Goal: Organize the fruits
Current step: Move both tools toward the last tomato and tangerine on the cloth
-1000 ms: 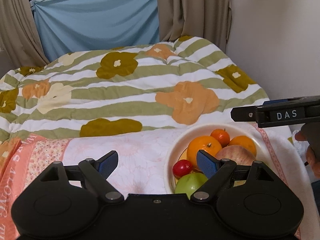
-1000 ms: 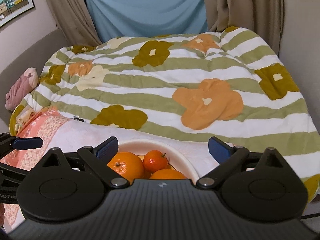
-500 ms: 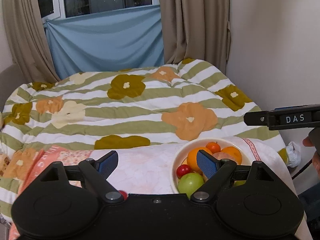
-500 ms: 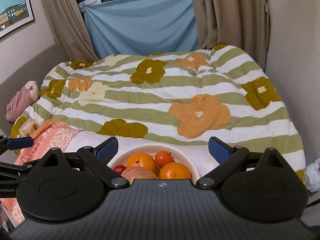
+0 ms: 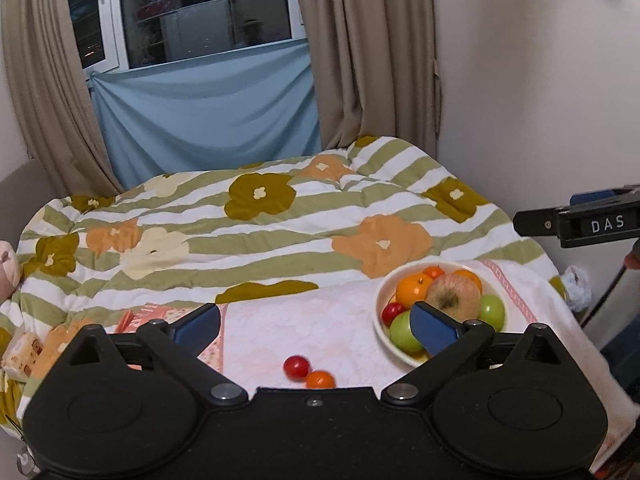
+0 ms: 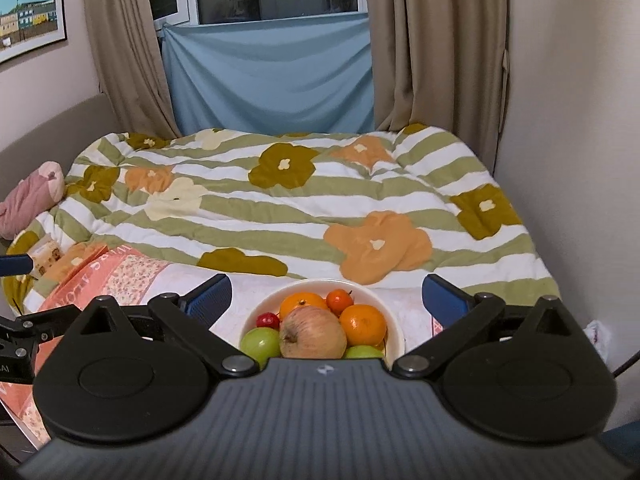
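Observation:
A cream bowl [image 5: 381,322] [image 6: 394,322] sits on a white patterned cloth [image 5: 320,320] at the bed's near edge. It holds a large reddish apple [image 5: 452,296] [image 6: 313,332], oranges [image 5: 414,288] [image 6: 363,323], green apples [image 5: 491,312] [image 6: 260,342] and a small red fruit [image 5: 391,312] [image 6: 268,320]. On the cloth left of the bowl lie a small red fruit [image 5: 296,366] and a small orange one [image 5: 320,379]. My left gripper [image 5: 316,326] hangs above the cloth, its jaws opening wide with nothing between them. My right gripper [image 6: 326,298] is open and empty above the bowl.
A striped flowered quilt [image 5: 260,232] covers the bed behind. A wall [image 5: 540,80] runs along the right side, with curtains and a window at the back. A pink soft toy [image 6: 28,200] and a small packet [image 5: 22,350] lie at the left edge.
Both grippers have pulled back and risen, so the bowl looks smaller and two small fruits on the cloth have come into view. The left jaws have spread wider.

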Demonstrator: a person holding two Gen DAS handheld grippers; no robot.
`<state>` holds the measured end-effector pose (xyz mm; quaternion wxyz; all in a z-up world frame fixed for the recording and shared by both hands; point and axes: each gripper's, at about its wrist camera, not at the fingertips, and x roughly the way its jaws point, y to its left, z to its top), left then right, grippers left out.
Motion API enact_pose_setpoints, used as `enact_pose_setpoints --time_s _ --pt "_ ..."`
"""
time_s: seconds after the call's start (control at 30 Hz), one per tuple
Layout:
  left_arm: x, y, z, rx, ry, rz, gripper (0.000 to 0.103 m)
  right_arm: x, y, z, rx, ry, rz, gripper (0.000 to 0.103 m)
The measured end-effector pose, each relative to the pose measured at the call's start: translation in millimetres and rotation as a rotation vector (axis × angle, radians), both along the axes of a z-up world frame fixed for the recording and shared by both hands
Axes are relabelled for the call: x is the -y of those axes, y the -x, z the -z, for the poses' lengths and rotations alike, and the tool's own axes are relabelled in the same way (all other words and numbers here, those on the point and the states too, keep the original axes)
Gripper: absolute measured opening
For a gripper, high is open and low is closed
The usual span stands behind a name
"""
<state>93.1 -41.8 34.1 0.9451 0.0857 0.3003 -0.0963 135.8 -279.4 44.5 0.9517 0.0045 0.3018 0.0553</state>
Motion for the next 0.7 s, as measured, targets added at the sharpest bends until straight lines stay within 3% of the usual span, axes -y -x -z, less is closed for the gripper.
enact_pose_setpoints --time_s 0.17,0.43,0.7 --pt "-27 8 0 0.002 -0.015 0.035 0.103 -27 13 4 0.003 0.013 -0.004 0.103" --pt "-75 -6 8 -0.003 -0.061 0.066 0.103 -72 12 18 -0.071 -0.031 -0.065 0.103" --pt "-102 -50 37 -0.081 -0.099 0.225 0.102 -121 -2 47 -0.136 -0.025 -0.081 0.103"
